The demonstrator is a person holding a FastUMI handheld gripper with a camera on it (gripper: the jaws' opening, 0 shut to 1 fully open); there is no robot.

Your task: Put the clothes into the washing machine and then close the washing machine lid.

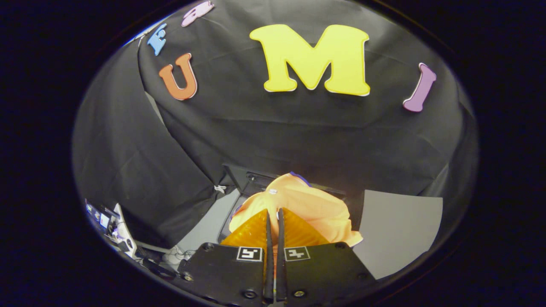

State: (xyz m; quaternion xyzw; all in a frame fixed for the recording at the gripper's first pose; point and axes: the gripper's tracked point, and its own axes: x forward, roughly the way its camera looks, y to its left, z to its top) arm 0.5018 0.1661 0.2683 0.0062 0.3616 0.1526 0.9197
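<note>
The gripper has its fingers drawn almost together, with only a thin slit between them, and orange cloth shows in that slit, so both fingers pinch a fold of the orange garment. The garment bunches into a rounded heap just ahead of the fingertips and spreads to their right, with a purple trim at its far top edge and a small white spot near its crest. Being crumpled, it has no clear long axis; its bulk rises away from the fingers toward the wall.

Behind and under the garment is the dark washing machine, its back edge running leftward from the heap; whether the lid is up cannot be told. A grey table surface lies bare to the right of the garment, and a narrower grey strip shows to its left.
</note>
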